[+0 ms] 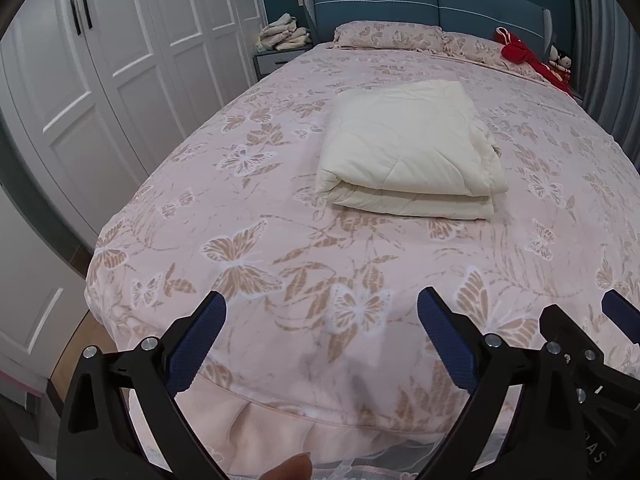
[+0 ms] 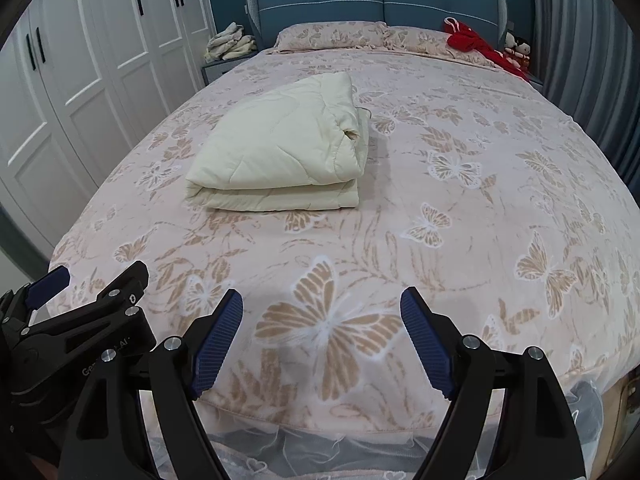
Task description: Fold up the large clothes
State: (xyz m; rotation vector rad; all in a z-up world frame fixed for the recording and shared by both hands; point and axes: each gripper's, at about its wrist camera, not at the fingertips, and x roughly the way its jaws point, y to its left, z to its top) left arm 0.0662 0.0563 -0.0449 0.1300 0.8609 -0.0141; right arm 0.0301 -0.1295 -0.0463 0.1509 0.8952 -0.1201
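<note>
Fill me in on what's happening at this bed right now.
A person holds a two-finger gripper in each hand at the foot of the bed. The left gripper and right gripper are both open and empty, poised over the butterfly-print cover and touching nothing. The cream quilt lies folded into a thick, neat bundle in the middle of the bed, apart from both grippers. The folding looks done.

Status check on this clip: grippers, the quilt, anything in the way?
Left gripper open, empty. Right gripper open, empty. Cream quilt folded, lying mid-bed, untouched. Nothing between grippers and quilt but bedspread.
</note>
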